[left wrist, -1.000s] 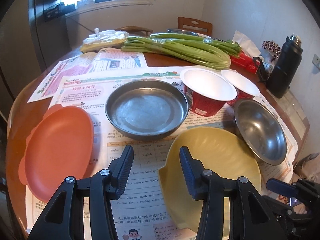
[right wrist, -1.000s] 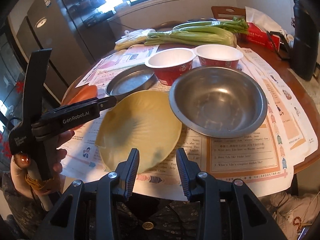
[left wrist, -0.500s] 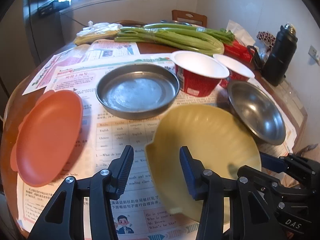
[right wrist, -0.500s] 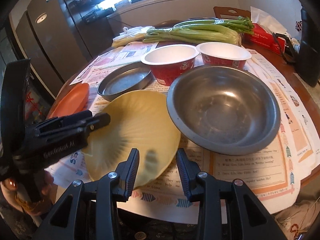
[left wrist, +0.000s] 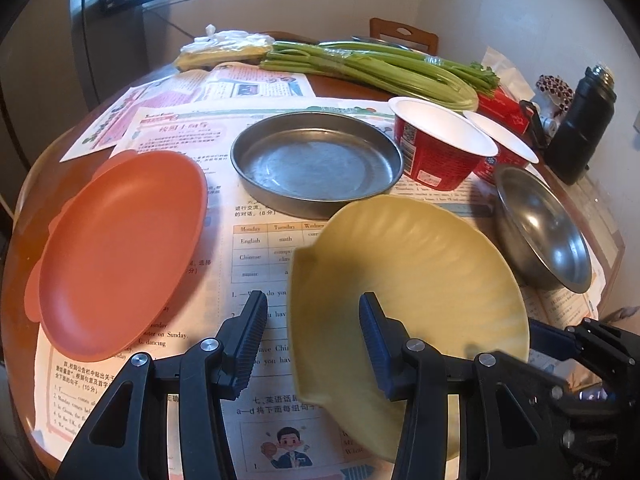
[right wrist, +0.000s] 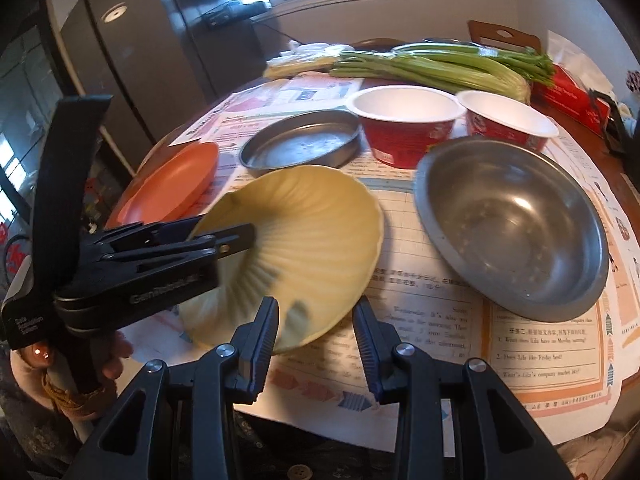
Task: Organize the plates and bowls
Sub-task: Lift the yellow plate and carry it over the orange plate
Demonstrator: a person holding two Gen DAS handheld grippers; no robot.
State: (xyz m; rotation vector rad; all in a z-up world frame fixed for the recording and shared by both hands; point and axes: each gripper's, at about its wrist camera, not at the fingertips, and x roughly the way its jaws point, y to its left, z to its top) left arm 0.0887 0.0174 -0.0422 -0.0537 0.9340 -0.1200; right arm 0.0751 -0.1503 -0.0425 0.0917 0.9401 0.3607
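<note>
The yellow plate [left wrist: 420,280], ribbed like a leaf, is sitting at the near middle of the table [left wrist: 340,85], on the printed sheets [left wrist: 264,256]. The left gripper [left wrist: 313,298] is straddling its left rim. One finger is reaching over the inside of the plate and covering part of it. The other is staying outside the rim, with a strip of paper showing between pad and rim. Its jaws are standing apart and are not clamping. Whether the inner finger is touching the plate cannot be told, nor whether the rim is lifting off the paper.

The right gripper [right wrist: 315,304] is hovering at the plate's near edge with a narrow gap between its jaws, grasping nothing. The rim is only showing blurred beyond the tips. In the left wrist view this gripper is cut off at the lower right corner.

A hand [right wrist: 28,364] is gripping the left tool's handle, mostly hidden behind it.

The orange plate [left wrist: 120,248] is lying at the left. The metal pan [left wrist: 316,164] is lying beyond the yellow plate and the metal bowl [left wrist: 548,236] to its right. Two red cups [left wrist: 436,160] are standing behind, the farther one half hidden. Celery [left wrist: 380,68] is lying at the far side, and a dark flask [left wrist: 580,120] is standing at the far right.
</note>
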